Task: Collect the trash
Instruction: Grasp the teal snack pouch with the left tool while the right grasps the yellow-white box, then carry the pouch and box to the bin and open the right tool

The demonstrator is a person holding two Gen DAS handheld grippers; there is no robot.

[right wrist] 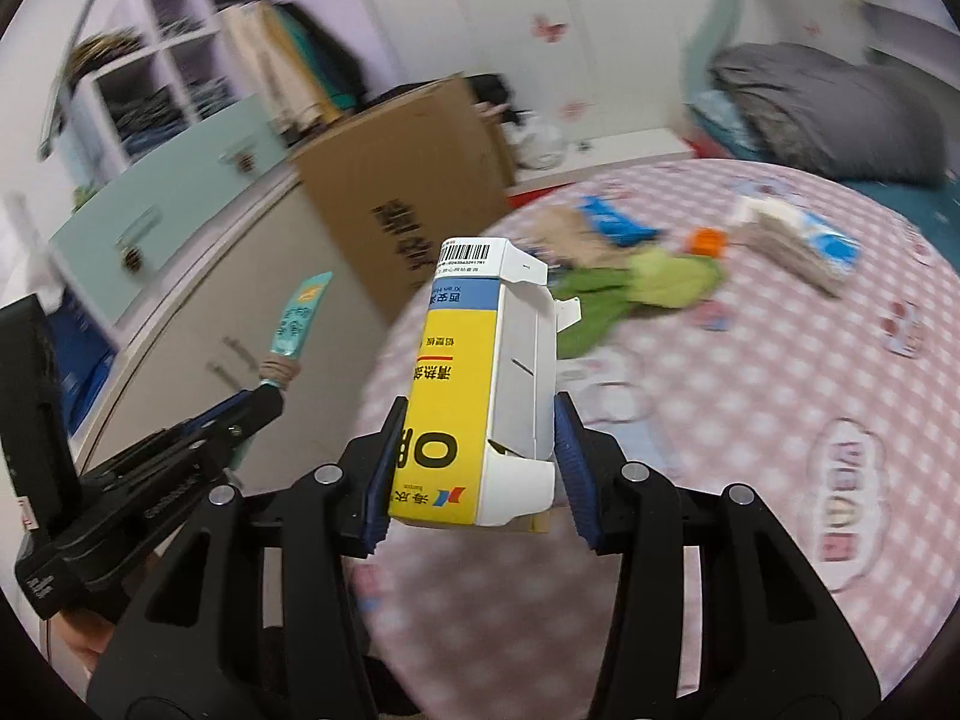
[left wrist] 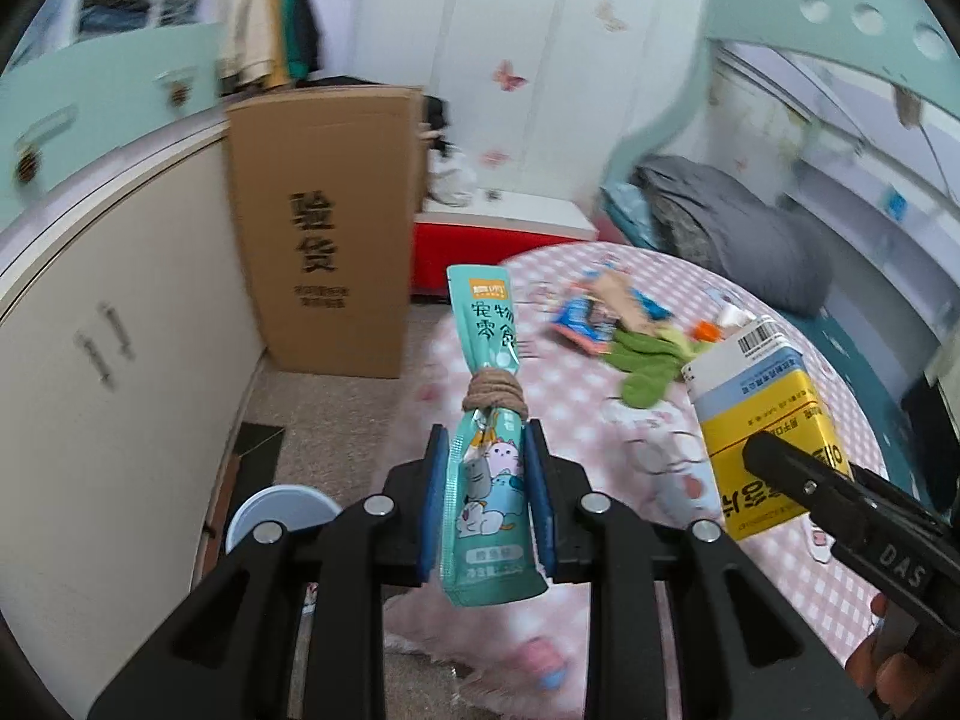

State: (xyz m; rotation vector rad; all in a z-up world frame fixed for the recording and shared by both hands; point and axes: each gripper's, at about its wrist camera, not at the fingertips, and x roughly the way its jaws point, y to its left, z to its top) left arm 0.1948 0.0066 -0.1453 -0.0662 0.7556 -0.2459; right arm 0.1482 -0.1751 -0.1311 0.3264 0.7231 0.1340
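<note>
My left gripper [left wrist: 487, 444] is shut on a teal pet-snack pouch [left wrist: 489, 420] tied round its middle with a brown band; the pouch stands upright between the blue pads, lifted over the bed's edge. My right gripper [right wrist: 477, 420] is shut on a yellow, blue and white medicine box [right wrist: 474, 384], held upright above the pink checked bedspread [right wrist: 750, 396]. In the left wrist view the box [left wrist: 762, 414] and the right gripper's finger [left wrist: 798, 480] show at the right. In the right wrist view the pouch [right wrist: 297, 315] and the left gripper show at the left.
More litter lies on the bedspread: a green cloth [left wrist: 645, 360], blue wrappers [left wrist: 579, 318], an orange bit [right wrist: 708, 240] and a blue-white packet [right wrist: 822, 240]. A tall cardboard box [left wrist: 327, 222] leans on the cabinet. A round blue-rimmed bin [left wrist: 279, 510] stands on the floor, lower left. A grey pillow [left wrist: 738, 234] lies behind.
</note>
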